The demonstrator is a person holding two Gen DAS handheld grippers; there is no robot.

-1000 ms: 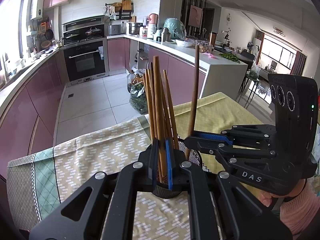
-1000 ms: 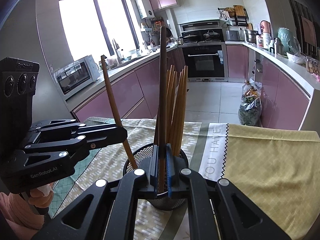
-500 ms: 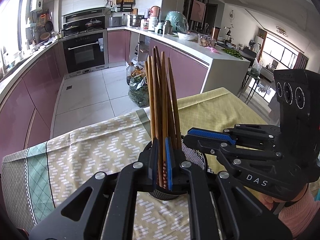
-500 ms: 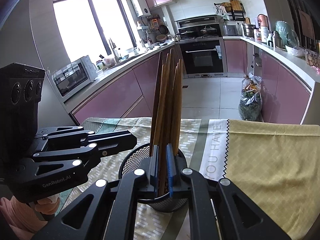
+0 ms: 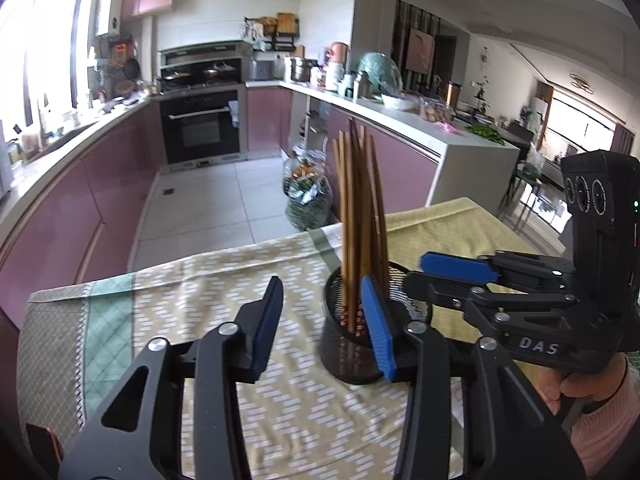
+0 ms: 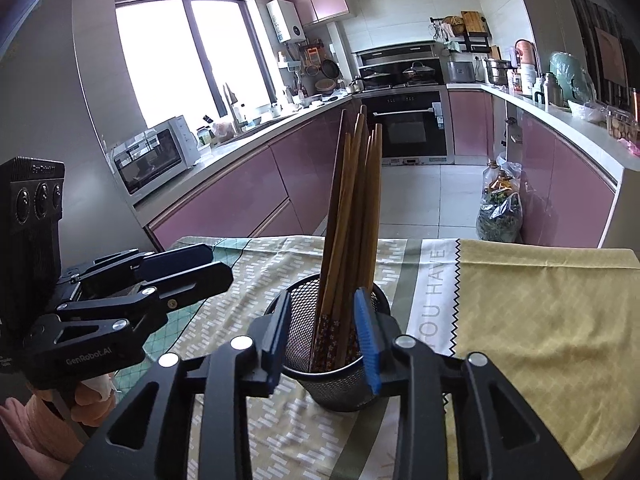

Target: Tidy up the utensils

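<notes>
A bundle of wooden chopsticks (image 5: 360,216) (image 6: 352,208) stands upright in a black mesh cup (image 5: 348,354) (image 6: 336,380) on the tablecloth (image 5: 200,280). My left gripper (image 5: 320,322) sits just left of the cup, its jaws opening. Only cloth shows between its blue pads, and its right finger overlaps the cup's front. My right gripper (image 6: 322,338) is also opening, with its pads either side of the cup's near rim, pressing on nothing. Each gripper shows in the other's view: the right gripper (image 5: 416,274) beside the cup, the left gripper (image 6: 220,264) to the cup's left.
The table's far edge drops to a tiled kitchen floor with a bag of greens (image 5: 308,204) (image 6: 498,208). Purple cabinets, an oven (image 6: 412,128) and a microwave (image 6: 156,156) line the room. A hand in a pink sleeve (image 5: 592,412) holds the right gripper.
Each gripper was shut on a chopstick held high over the cup, then lowered it in. Both jaws have now come apart and the sticks stand free; the left gripper has shifted left.
</notes>
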